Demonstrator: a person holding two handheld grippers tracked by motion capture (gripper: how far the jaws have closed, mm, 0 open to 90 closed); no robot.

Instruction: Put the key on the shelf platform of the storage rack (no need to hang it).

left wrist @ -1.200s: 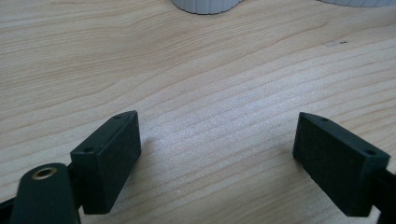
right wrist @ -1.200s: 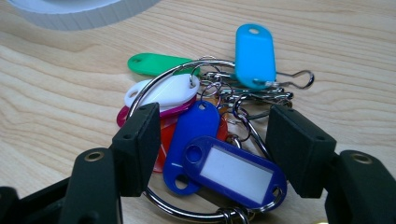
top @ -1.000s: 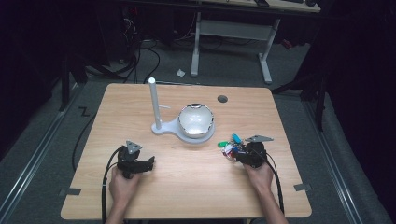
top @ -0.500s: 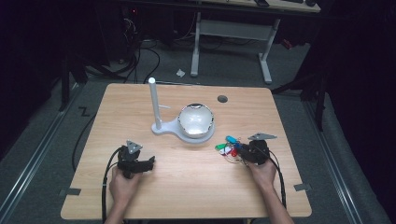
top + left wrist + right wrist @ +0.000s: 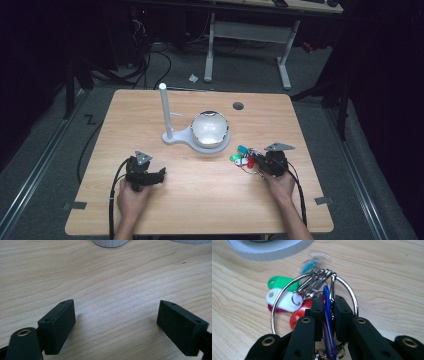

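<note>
Pinching the blue tag (image 5: 326,315) edge-on between its jaws, right gripper (image 5: 327,305) clenched on that tag, with the large key ring (image 5: 312,297) and its green tag (image 5: 280,282), white tag (image 5: 283,300) and red tag (image 5: 299,313) fanned out on the table (image 5: 200,200) just ahead. Probably gripped by the thin flat tag because it offers two parallel faces, where the wire ring would slip. Seen from the high view at the table's right-front, right gripper (image 5: 265,162) with the coloured bunch just beside it, near the white stand (image 5: 200,137) with its domed bowl and upright post. Parked well apart at the left-front, left gripper (image 5: 159,176) released, jaws wide over bare wood and gripping nothing, likely waiting its turn. Given by the right gripper view alone: the clips threading each tag to the ring, and the blurred blue-green tag at the far side. Given by the high view alone: spacing between both hands and the stand's whole outline.
</note>
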